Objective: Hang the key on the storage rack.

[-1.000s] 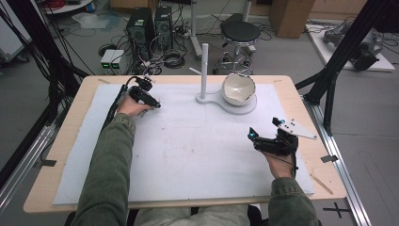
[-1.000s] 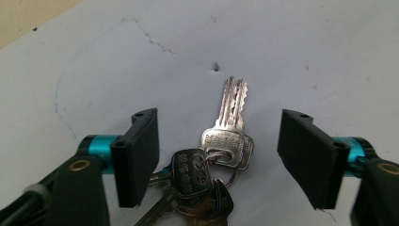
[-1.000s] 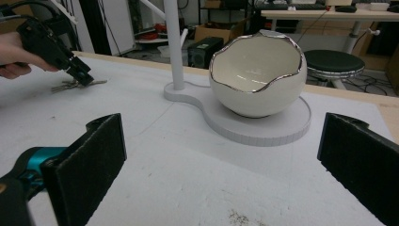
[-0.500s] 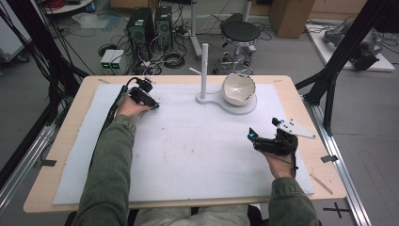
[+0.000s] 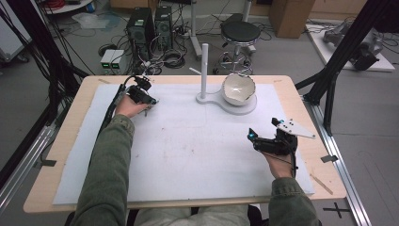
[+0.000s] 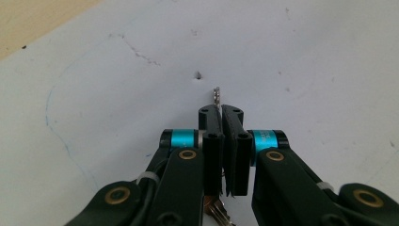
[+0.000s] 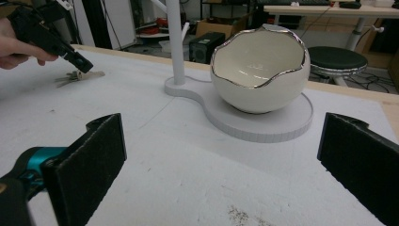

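Jaws of the left gripper (image 6: 221, 117) have just been closing and now pinch a small bunch of keys (image 6: 217, 96) on the white mat (image 5: 188, 155).

Between the two black pads a thin metal key tip sticks out in front, and more of the keys shows under the gripper body, so the grip looks complete, but the keys lie on the mat and are not lifted yet. In the high view this gripper (image 5: 147, 98) sits at the far left part of the mat. The right gripper (image 5: 254, 137) rests at the near right with its jaws wide apart and nothing between them. The egg-shaped bowl (image 5: 238, 88) on the white stand (image 5: 205, 96) is probably the goal, so lifting and carrying are left.
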